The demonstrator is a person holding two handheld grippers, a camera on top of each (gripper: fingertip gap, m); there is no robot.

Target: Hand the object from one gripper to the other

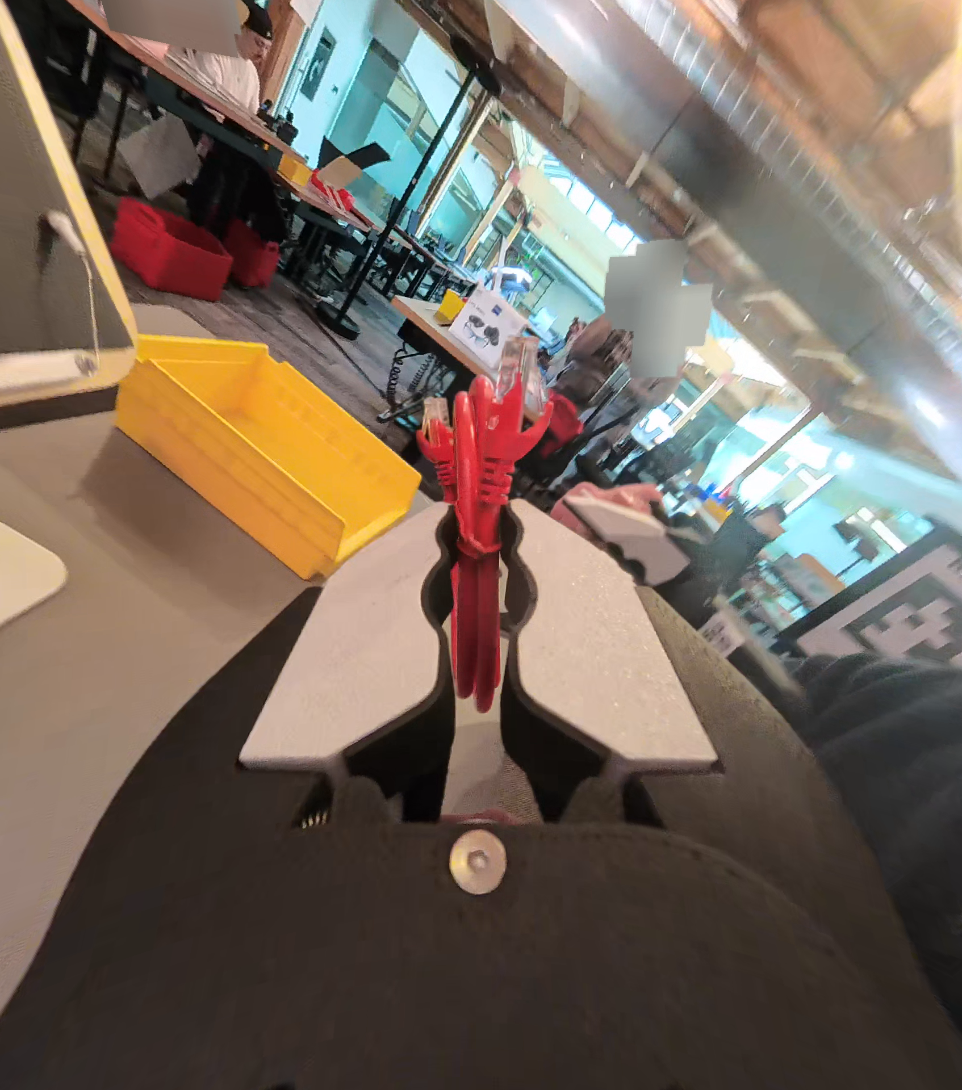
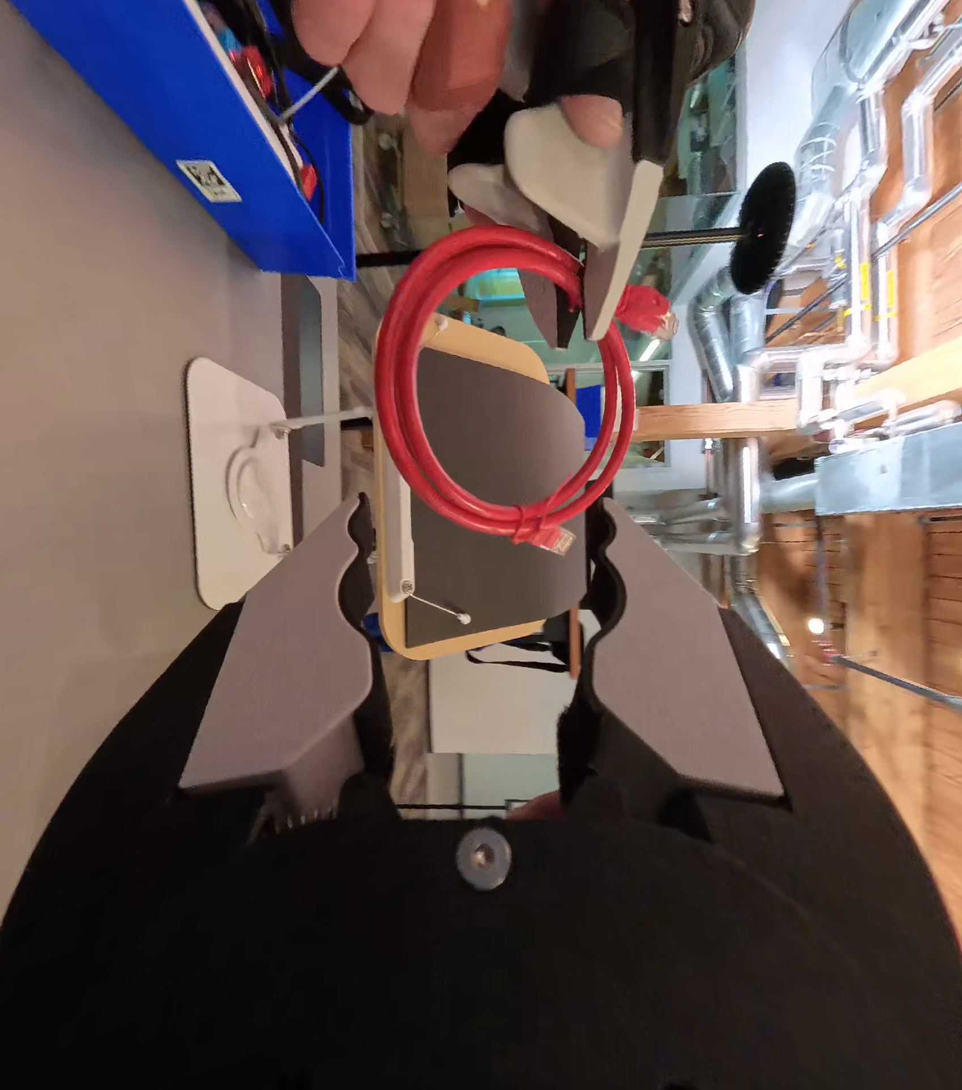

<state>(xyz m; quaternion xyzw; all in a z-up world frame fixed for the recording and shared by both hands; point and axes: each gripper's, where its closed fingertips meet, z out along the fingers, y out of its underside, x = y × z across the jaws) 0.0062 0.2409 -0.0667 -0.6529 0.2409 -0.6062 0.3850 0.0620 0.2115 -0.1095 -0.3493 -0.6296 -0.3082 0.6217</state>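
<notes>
Grey table point(image 1: 113, 590): yellow bin point(image 1: 266, 448). Left tongs point(image 1: 475, 531) clenched on red cable point(image 1: 481, 472); right tongs point(image 2: 481, 531) spread.

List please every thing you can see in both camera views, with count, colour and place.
Coiled network cable: one, red, clamped in the left gripper, hanging ahead of the right gripper.
Storage bin: one, yellow, on the grey table, left of the cable.
Blue box: one, on the table, upper left in the right wrist view.
Stand with dark panel: one, white base, tan-edged panel, behind the cable.
Red bins: two, on the floor, far left.
Left gripper: grey fingers, shut on the cable.
Right gripper: grey fingers, open, empty.
</notes>
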